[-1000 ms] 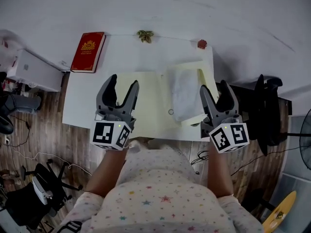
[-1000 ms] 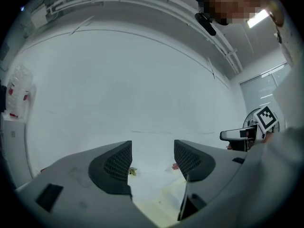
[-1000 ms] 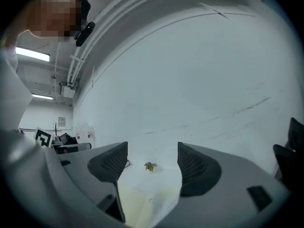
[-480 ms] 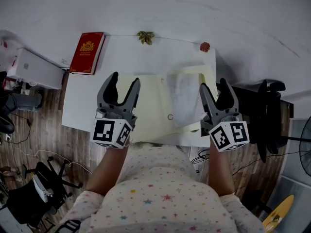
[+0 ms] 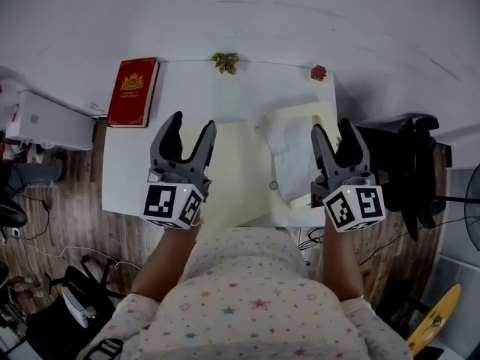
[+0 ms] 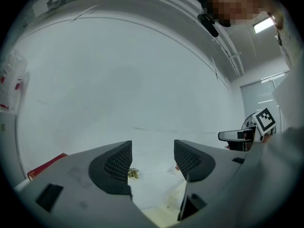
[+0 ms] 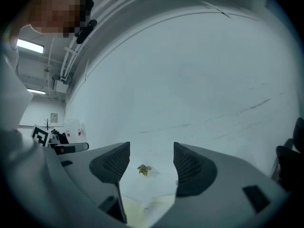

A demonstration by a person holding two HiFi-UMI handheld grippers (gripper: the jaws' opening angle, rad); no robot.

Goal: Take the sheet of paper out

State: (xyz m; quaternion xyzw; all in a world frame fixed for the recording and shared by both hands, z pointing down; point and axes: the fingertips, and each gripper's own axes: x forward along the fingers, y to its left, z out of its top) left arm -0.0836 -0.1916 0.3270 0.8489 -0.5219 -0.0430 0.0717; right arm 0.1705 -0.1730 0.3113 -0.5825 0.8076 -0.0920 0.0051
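Though parted wide, clamp nothing: so with the jaws of left gripper (image 6: 152, 161) and of right gripper (image 7: 151, 161) alike, with only air and the far wall showing between. Held above the near edge of the white table (image 5: 124, 178), pointing away from the person, well apart from each other. Between the two, lying flat: open yellow folder (image 5: 232, 163). On its right half, pale sheet of paper (image 5: 289, 152), a little askew, just beside the right gripper's inner jaw in the head view. Near the sheet's lower corner, small ring (image 5: 273, 186). Farther back: red book (image 5: 133, 92) at the left corner, leafy sprig (image 5: 225, 60) at the far edge, small red thing (image 5: 319, 72) at the right corner.
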